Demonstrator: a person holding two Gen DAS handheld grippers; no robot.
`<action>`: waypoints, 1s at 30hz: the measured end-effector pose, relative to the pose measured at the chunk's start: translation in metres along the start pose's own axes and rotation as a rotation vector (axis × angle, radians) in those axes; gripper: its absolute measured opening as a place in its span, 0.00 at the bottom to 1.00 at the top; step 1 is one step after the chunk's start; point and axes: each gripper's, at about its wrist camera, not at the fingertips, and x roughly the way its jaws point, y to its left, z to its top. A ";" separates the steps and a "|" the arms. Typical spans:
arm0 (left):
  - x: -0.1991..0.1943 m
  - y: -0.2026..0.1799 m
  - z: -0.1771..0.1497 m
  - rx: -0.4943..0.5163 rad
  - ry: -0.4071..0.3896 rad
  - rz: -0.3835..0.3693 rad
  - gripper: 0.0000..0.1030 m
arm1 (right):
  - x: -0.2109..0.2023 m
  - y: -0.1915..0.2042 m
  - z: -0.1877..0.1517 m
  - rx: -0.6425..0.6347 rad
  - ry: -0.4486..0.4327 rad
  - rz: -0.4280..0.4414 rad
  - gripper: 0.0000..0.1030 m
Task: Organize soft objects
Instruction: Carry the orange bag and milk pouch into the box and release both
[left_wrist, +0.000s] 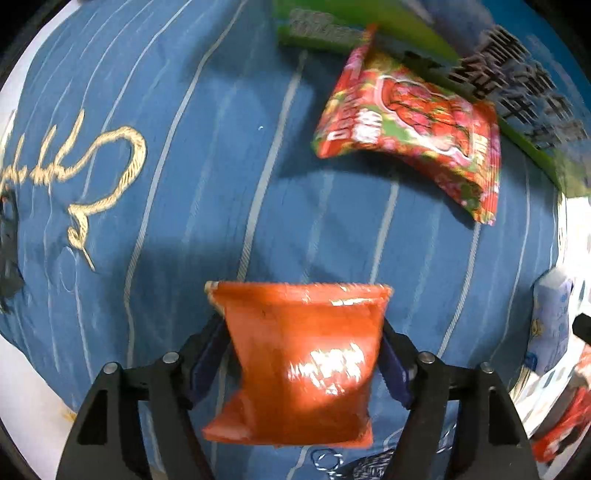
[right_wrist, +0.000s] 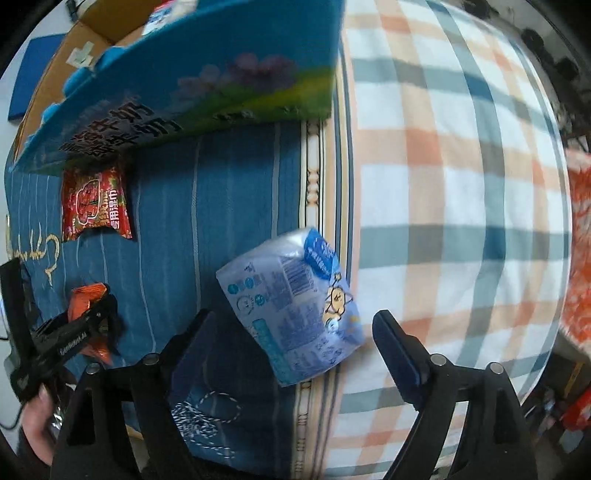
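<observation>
Orange snack pouch (left_wrist: 299, 362) is clamped in my left hand-held gripper (left_wrist: 303, 354), above the blue striped bedding (left_wrist: 221, 184).
Left view: a red packet (left_wrist: 410, 125) leans on the carton (left_wrist: 517, 92) ahead. Right view: my right hand-held gripper (right_wrist: 291, 339) is spread wide, holding nothing, with the pale blue tissue pack (right_wrist: 291, 302) lying between its fingers on the bedding's edge.

A bed carries everything: a blue cotton cover with thin pale stripes and gold embroidered script (left_wrist: 229, 177) lies beside a plaid sheet of white, orange and grey-blue (right_wrist: 443, 184). On the blue cover rest a red-and-green printed snack packet (left_wrist: 410, 133), a blue and green cardboard carton (right_wrist: 207, 85), and a pale blue plastic tissue pack (right_wrist: 295, 302) straddling the cover's edge.
</observation>
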 end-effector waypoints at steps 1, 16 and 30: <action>0.000 0.004 0.001 -0.011 -0.013 -0.008 0.72 | 0.001 0.008 -0.001 -0.020 -0.001 -0.009 0.88; -0.053 -0.021 0.005 0.007 -0.101 -0.023 0.47 | 0.046 0.022 -0.003 -0.002 0.070 -0.091 0.48; -0.153 -0.083 -0.025 0.164 -0.301 -0.029 0.47 | -0.045 0.032 -0.031 0.041 -0.081 -0.023 0.37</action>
